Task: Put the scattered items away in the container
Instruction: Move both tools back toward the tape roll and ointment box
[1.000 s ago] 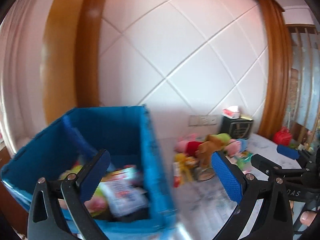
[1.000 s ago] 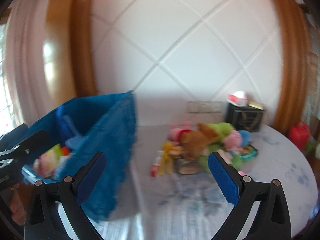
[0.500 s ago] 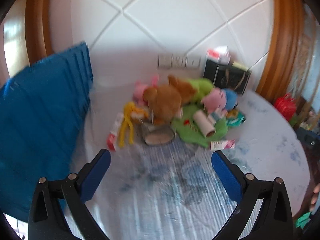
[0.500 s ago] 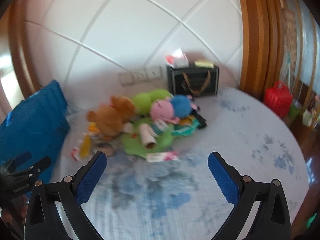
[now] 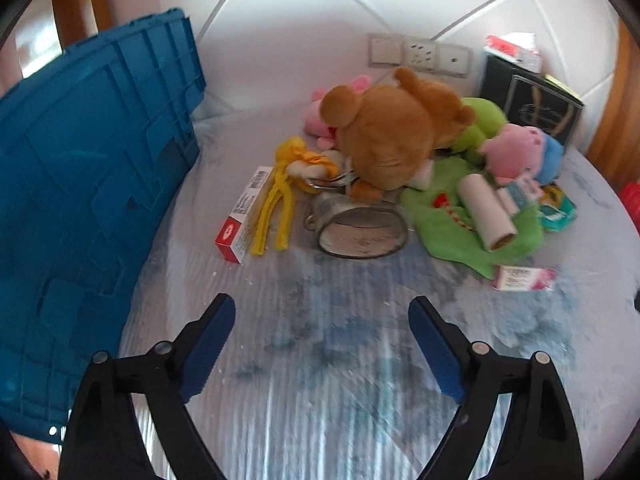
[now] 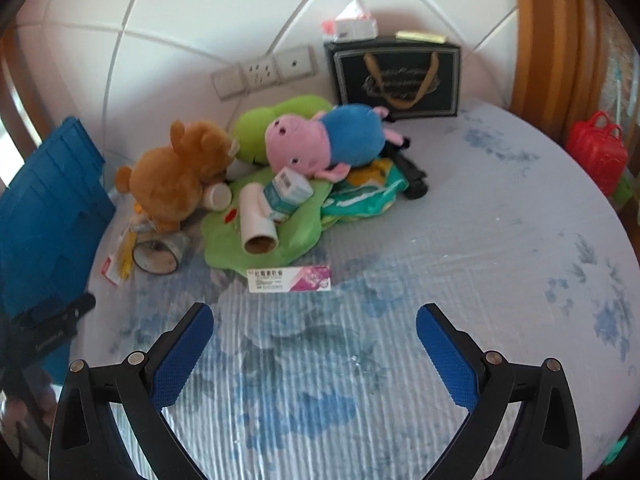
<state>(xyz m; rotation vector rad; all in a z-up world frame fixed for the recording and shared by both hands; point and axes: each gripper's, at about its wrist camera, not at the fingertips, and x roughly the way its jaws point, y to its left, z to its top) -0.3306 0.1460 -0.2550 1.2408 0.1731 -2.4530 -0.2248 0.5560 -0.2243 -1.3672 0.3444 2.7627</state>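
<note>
The blue crate (image 5: 92, 184) stands at the left of the bed and shows only its outer wall. Piled toward the headboard are a brown teddy bear (image 5: 392, 140), a tipped metal cup (image 5: 360, 228), a yellow toy (image 5: 284, 184), a red-and-white box (image 5: 244, 216), a cardboard roll (image 6: 256, 216) on a green plush (image 6: 272, 248), a pink-and-blue pig plush (image 6: 324, 140) and a pink box (image 6: 290, 278). My left gripper (image 5: 322, 308) hovers short of the cup, its jaws closing with nothing between them. My right gripper (image 6: 315, 314) is open and empty, just short of the pink box.
A black gift bag (image 6: 396, 76) with a tissue box (image 6: 352, 26) on top leans against the padded headboard beside wall sockets (image 6: 264, 70). A red bag (image 6: 596, 156) sits past the bed's right edge. The blue-patterned bedsheet (image 6: 460, 240) lies bare to the right.
Both grippers swung right and down from over the crate to the toy pile. The crate's inside has left view. The left jaws have narrowed a little.
</note>
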